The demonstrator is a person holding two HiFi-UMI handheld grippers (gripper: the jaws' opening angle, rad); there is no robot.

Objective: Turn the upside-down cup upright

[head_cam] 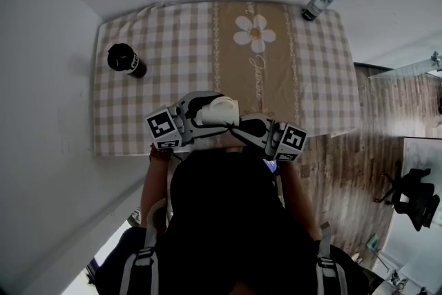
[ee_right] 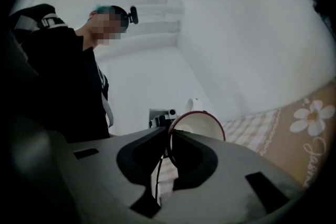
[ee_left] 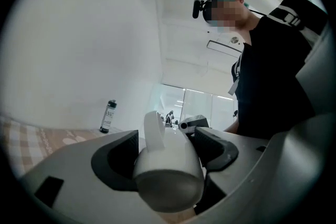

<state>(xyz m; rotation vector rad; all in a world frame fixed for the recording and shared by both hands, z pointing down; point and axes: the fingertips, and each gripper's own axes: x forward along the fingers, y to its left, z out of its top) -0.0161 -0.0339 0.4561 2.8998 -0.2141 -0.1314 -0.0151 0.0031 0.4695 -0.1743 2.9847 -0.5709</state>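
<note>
A white cup [head_cam: 224, 109] with a thin red rim hangs on its side over the table's front edge, held between my two grippers. In the left gripper view its base [ee_left: 169, 178] faces the camera and its handle [ee_left: 153, 131] points up. My left gripper [head_cam: 215, 111] [ee_left: 168, 145] has its pads against both sides of the cup's body. My right gripper [head_cam: 239, 123] [ee_right: 170, 136] comes from the opposite side and is shut on the cup's rim [ee_right: 195, 124], with the open mouth showing just past its jaws.
The table [head_cam: 173, 45] wears a beige checked cloth with a daisy [head_cam: 255, 32]. A black tumbler [head_cam: 126, 60] stands at its left, and a clear bottle [head_cam: 320, 0] [ee_left: 107, 116] at the far right corner. Wooden floor and an office chair [head_cam: 414, 193] lie to the right.
</note>
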